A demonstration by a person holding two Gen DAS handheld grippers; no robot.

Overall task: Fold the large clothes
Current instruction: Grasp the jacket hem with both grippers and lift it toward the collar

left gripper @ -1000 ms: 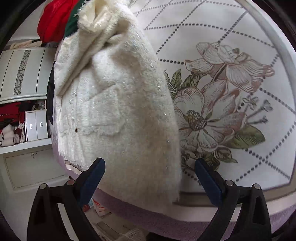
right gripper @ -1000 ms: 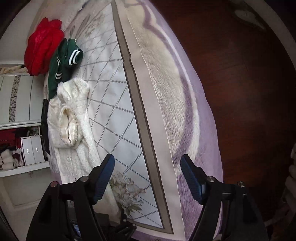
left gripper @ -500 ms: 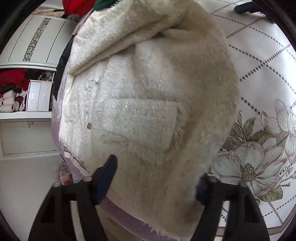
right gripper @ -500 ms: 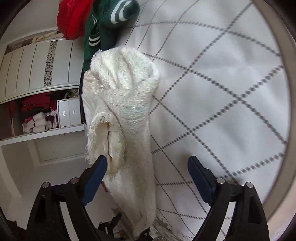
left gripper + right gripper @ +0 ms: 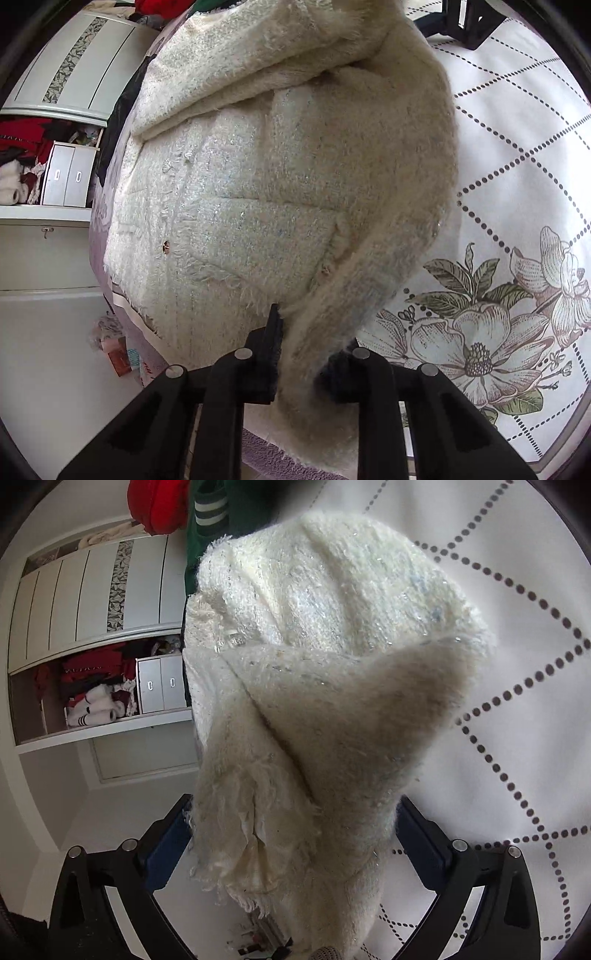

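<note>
Open quilted bedspread to the right of the cream fuzzy jacket, free for passage. Blocked on the left by the wardrobe beside the bed edge, and at the far end by red garment and green garment.

Looks like somebody's bedroom at home. There's a bed with a white quilted bedspread printed with big flowers, and past it a white built-in wardrobe with an open shelf stuffed with folded clothes. A red garment and a green one are piled on the bed too.
</note>
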